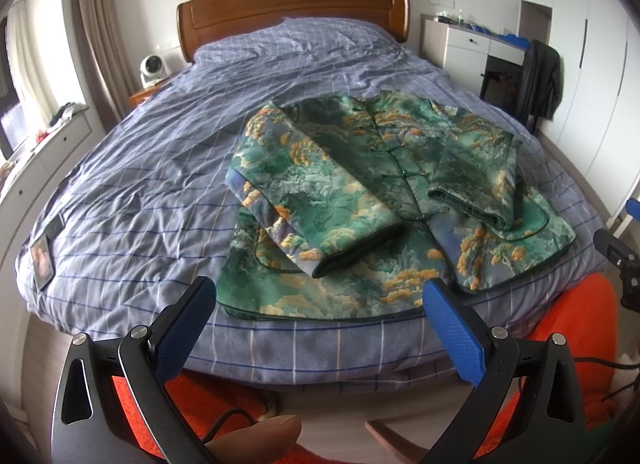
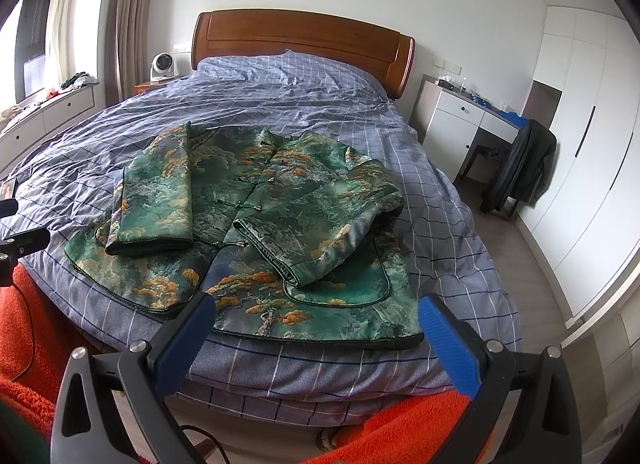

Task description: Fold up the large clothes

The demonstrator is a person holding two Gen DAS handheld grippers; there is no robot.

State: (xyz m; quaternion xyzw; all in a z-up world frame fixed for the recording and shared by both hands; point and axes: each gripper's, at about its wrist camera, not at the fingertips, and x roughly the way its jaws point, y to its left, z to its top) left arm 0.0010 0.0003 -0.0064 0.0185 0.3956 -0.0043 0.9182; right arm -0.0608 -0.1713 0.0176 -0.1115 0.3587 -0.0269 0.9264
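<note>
A green padded jacket (image 1: 360,192) with orange tree patterns lies face up near the foot of the bed (image 1: 140,184), both sleeves folded in over its front. The right wrist view shows the same jacket (image 2: 248,224) from its right side. My left gripper (image 1: 320,296) hangs open just short of the jacket's bottom hem, holding nothing. Over the hem's right half, my right gripper (image 2: 316,312) is open too, with its blue pads empty.
A phone (image 1: 42,260) lies at the bed's left edge. A white desk (image 1: 468,48) and a chair with a dark coat (image 1: 538,80) stand on the right, wardrobes beyond. An orange fuzzy garment (image 2: 400,432) on the person shows below the grippers. A fan (image 1: 151,68) sits on the nightstand.
</note>
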